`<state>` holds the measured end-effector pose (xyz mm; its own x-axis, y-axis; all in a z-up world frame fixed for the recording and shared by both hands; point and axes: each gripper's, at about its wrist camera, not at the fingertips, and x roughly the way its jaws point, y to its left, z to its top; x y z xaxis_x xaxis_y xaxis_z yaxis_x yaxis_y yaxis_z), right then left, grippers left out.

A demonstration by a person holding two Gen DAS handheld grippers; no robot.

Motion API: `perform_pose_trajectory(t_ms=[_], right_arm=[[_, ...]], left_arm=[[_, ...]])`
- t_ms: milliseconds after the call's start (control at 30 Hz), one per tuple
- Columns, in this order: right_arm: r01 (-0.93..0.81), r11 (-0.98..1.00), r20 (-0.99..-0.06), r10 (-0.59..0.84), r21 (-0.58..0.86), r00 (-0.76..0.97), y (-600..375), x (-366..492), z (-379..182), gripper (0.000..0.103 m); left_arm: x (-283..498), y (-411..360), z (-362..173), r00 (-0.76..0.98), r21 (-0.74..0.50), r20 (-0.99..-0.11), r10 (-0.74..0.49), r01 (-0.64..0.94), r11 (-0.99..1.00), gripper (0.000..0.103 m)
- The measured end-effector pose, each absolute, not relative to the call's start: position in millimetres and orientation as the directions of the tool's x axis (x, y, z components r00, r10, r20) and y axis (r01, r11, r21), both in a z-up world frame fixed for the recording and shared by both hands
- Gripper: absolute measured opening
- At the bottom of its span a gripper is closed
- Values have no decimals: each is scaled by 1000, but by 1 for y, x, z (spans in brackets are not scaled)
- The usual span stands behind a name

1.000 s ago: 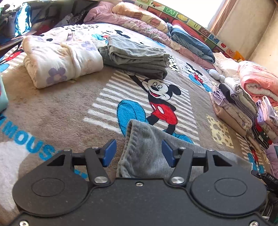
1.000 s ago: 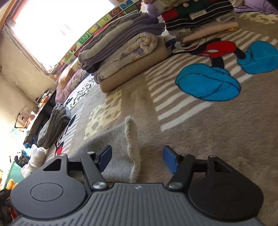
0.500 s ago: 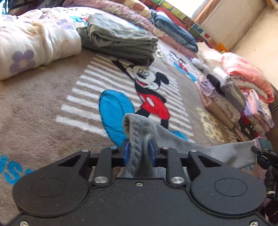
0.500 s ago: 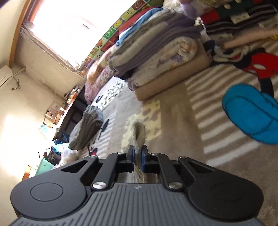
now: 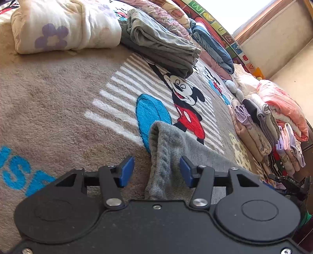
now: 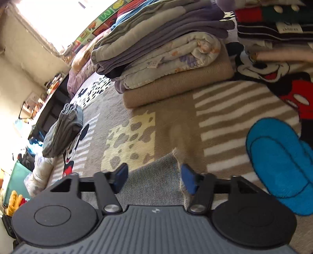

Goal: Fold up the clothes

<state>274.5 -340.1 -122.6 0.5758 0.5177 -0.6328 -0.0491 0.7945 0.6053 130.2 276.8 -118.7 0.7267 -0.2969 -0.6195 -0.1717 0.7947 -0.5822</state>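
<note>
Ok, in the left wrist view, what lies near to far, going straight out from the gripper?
left gripper → grey knit garment → blue shoe on the Mickey Mouse blanket → folded grey trousers → rolled bedding by the window.

Right gripper hanging open over a grey knitted cloth on a cartoon-mouse blanket

The black two-finger right gripper [image 6: 154,176] with blue pads is hovering with its jaws spread wide, and the flat grey knitted cloth [image 6: 154,175] is lying between them, its pale frayed edge sitting just beside the right-hand pad. The cloth is resting on the beige plush blanket printed with stripes and a cartoon mouse [image 6: 176,117]. Beyond it, a tall stack of folded quilts and blankets in grey, purple, floral cream and tan [image 6: 166,52] is standing on the blanket. To the left, a folded pile of grey garments [image 6: 62,132] is lying well apart from the cloth, and a striped folded bundle [image 6: 273,27] is sitting at the upper right.
</note>
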Motion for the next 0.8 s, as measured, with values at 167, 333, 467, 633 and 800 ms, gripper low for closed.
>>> perform_pose_trajectory(t_ms=[167, 333, 467, 633, 800], right_arm=[[-47, 805, -640, 504, 591, 580, -333, 271, -146, 34], [-67, 791, -585, 503, 608, 636, -329, 266, -135, 10], [-81, 829, -595, 462, 554, 658, -324, 268, -124, 10], [-86, 895, -658, 383, 437, 648, -310, 272, -123, 45], [-97, 940, -680, 305, 326, 667, -298, 265, -118, 50]], left_arm=[[138, 269, -123, 728, -557, -619, -294, -143, 818, 24], [130, 272, -121, 768, -582, -567, -298, -117, 805, 14], [131, 272, -129, 758, -566, -588, -283, -136, 813, 20], [125, 268, -118, 753, -513, -620, -219, -178, 840, 52], [96, 247, -92, 778, -300, -627, -30, -206, 932, 56]])
